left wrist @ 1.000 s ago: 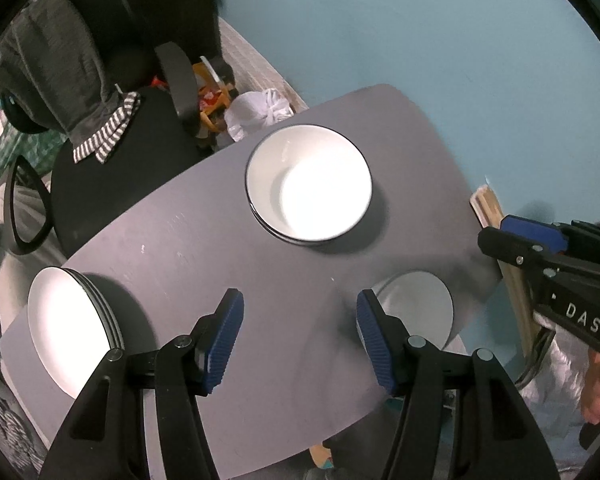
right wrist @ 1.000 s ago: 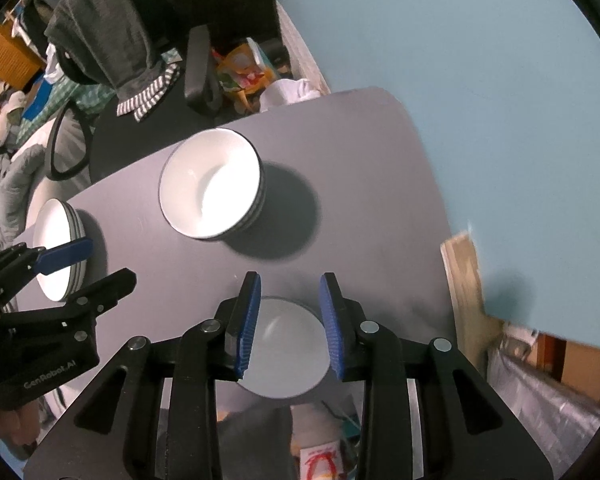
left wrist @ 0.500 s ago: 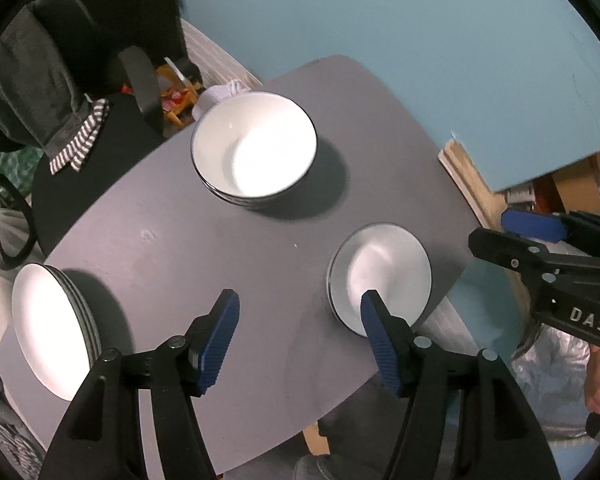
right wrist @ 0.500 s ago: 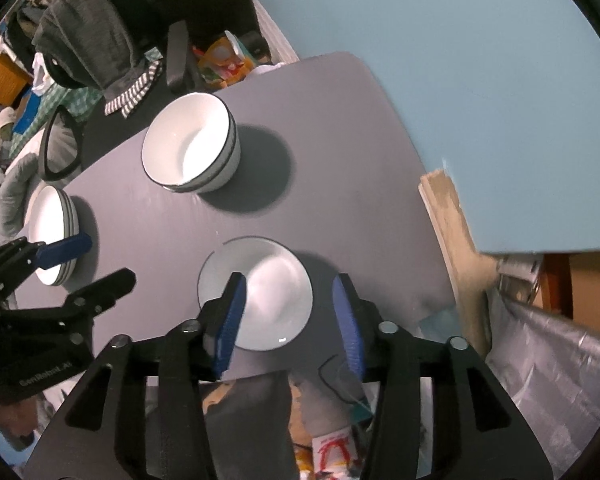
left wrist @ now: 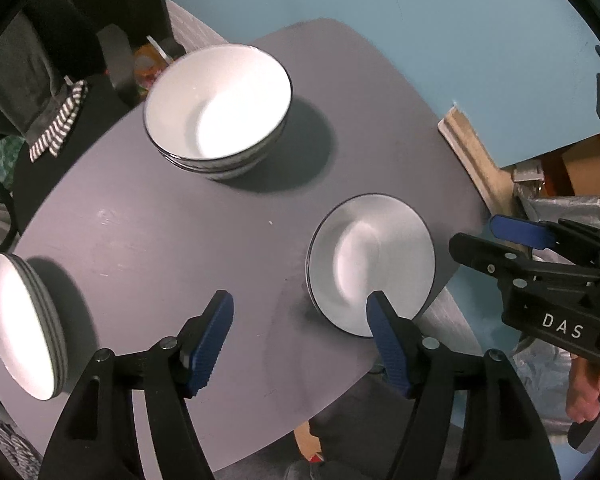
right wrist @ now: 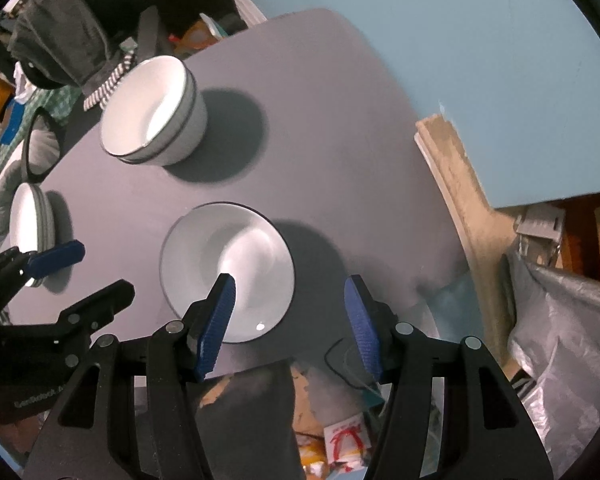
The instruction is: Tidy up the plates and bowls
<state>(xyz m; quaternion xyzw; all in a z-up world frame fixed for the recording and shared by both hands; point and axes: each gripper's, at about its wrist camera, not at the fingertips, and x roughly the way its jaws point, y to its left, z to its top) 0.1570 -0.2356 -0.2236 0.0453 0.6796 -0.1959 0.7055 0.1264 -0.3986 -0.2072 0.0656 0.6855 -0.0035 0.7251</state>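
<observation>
surface point(left wrist: 204, 248): grey, rounded corners, carrying all the dishes.
bowl stack point(left wrist: 218, 106): white with dark rims, nested, near the far edge.
plate stack point(left wrist: 22, 324): white, at the left edge, well apart from the bowls.
single plate point(left wrist: 370, 262): white, dark rim, flat near the right near corner.
left gripper point(left wrist: 300, 340): fingers spread wide, holding nothing, above the near edge.
right gripper point(right wrist: 288, 320): fingers spread apart, empty, over the single plate's near side.

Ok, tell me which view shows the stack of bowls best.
The left wrist view: the stack of bowls sits large, its white inside open to the camera. The right wrist view shows the stack smaller and from the side, with the nested rims visible.
</observation>
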